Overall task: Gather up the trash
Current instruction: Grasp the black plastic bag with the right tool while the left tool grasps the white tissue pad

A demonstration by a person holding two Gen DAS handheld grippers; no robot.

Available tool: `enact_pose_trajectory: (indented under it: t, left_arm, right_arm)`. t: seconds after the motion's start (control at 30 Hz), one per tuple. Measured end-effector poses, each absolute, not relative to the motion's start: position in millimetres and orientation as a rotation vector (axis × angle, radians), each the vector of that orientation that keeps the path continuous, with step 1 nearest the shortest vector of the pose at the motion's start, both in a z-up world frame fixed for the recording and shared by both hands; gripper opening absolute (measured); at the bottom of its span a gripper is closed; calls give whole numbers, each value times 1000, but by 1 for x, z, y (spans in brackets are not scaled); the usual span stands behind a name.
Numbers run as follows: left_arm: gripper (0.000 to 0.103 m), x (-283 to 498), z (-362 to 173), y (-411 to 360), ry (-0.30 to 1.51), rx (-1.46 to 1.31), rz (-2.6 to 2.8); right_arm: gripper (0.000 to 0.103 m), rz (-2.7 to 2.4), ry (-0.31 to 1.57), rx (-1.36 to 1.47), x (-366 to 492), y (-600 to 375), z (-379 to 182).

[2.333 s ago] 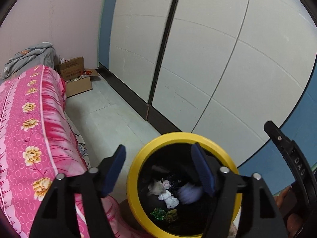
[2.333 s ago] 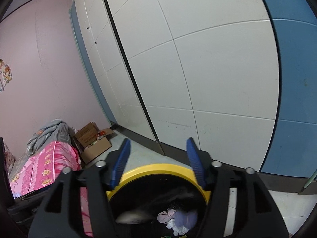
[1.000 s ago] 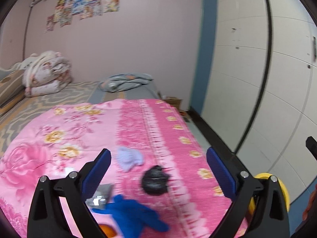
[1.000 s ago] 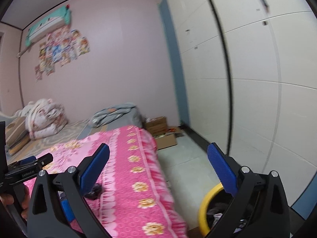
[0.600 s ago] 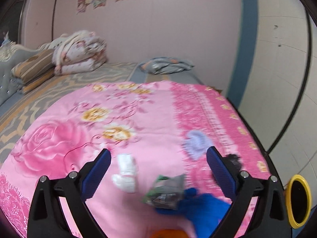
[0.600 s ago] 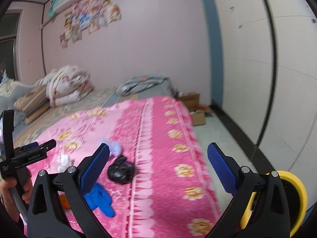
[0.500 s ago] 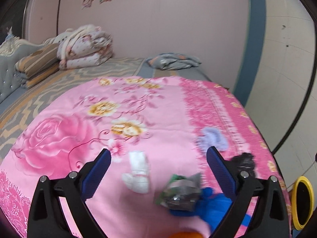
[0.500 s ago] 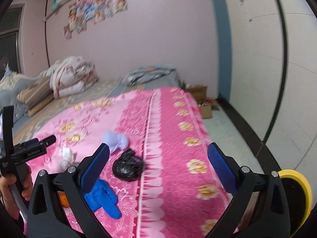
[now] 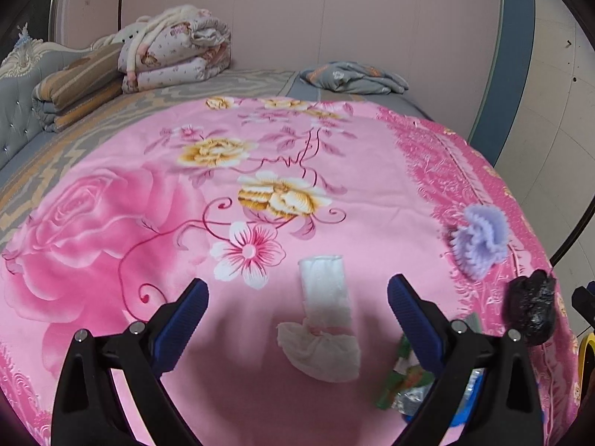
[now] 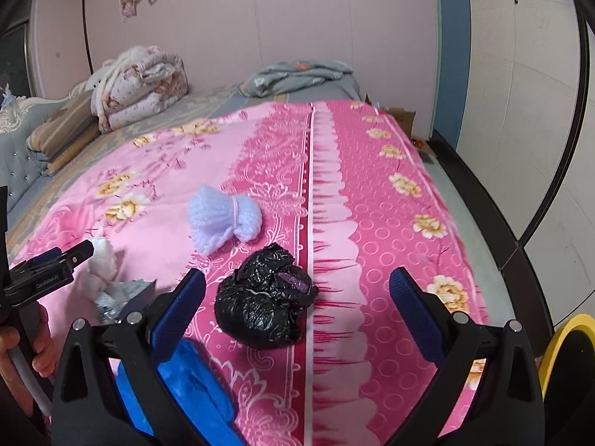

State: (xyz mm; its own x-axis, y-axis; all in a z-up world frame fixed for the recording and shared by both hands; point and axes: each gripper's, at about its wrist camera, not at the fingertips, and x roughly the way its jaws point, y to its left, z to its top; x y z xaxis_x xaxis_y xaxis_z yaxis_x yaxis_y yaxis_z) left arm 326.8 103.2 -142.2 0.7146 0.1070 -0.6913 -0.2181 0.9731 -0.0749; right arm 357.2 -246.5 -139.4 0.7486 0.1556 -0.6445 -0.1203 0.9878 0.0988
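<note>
Left gripper [image 9: 295, 293], fingers spread wide and empty, frames crumpled white tissue [image 9: 323, 319]; right gripper [image 10: 297, 291], equally wide, frames crumpled black plastic bag [image 10: 266, 306] at 12 o'clock.

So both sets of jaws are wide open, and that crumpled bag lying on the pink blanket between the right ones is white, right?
Not quite: the crumpled bag is black, not white, as the right wrist view shows. The rest holds: it lies on the pink blanket, and both sets of jaws are wide open.

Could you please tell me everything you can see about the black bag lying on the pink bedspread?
The black bag is crumpled, glossy thin plastic, balled into a lump with something purple showing at its upper right. It rests on the bedspread near the patterned border stripe, below the lilac knitted bow. Nothing grips it: the right tongs hang open around it, apparently untouching.
</note>
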Motion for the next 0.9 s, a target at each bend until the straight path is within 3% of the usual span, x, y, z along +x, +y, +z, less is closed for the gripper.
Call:
enact_pose_trajectory:
  t: [0.13, 0.23, 0.33, 0.4, 0.47, 0.57, 0.9]
  left_arm:
    - [91, 333, -153, 102, 776, -165, 152]
    - [74, 338, -162, 93, 802, -131, 117]
    - [56, 342, -169, 86, 827, -106, 88]
    - [39, 343, -172, 84, 839, -100, 86]
    - [32, 344, -174, 85, 845, -112, 87]
    - [23, 343, -174, 89, 841, -139, 83]
    - [20, 333, -156, 86, 787, -120, 99]
  right_arm:
    - [95, 151, 734, 45, 368, -240, -153]
    - [92, 158, 746, 37, 374, -236, -161]
    - [68, 165, 771, 19, 379, -230, -170]
    - [60, 184, 796, 24, 383, -226, -176]
    - [47, 206, 818, 36, 385, -224, -181]
    - [38, 231, 825, 40, 385, -221, -181]
    - [33, 269, 753, 1, 364, -216, -155]
